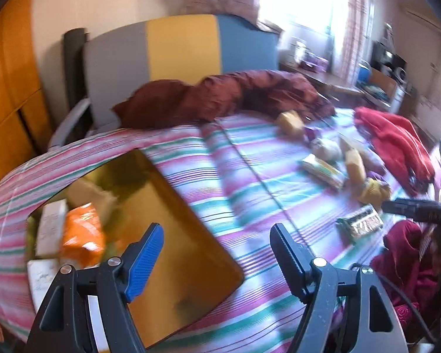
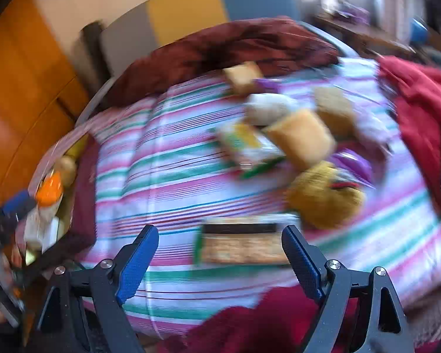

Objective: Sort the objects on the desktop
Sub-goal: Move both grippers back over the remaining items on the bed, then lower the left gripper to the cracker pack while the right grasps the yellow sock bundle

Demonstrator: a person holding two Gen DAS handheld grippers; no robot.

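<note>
Both claws stand wide open with nothing between their ribbed pads: the left claw (image 1: 217,253) hangs over the near corner of a gold tray (image 1: 173,235), and the right claw (image 2: 220,256) hangs just short of a flat rectangular packet (image 2: 241,245) with a dark band and gold print, which lies on the bed's striped cover (image 2: 173,158). One tray shows, a shiny, mirror-like rectangle with rounded corners at the left end of the bed; in it lie a crinkly orange packet (image 1: 83,235), two pale boxes (image 1: 51,226) beside it and a blurred tan lump (image 1: 100,197) behind. The unsorted things sit in a loose cluster toward the right of the bed, well apart from the tray: three soft, tan, bread-like blocks (image 2: 301,138), one rounded whitish lump (image 2: 267,107), one yellow-and-green wrapped packet (image 2: 247,144), one crumpled mustard-yellow bag (image 2: 323,195) and some purple wrappers (image 2: 352,161), too blurred to count. The cover is cloth in pink, green, white and blue stripes. One dark red quilt (image 1: 220,94) is bunched along the far edge, one bright red cloth (image 1: 397,144) is heaped at the right, and a maroon cloth (image 2: 250,323) lies at the near edge. Behind the bed rises a padded headboard (image 1: 179,47) in three panels, grey, yellow and blue
</note>
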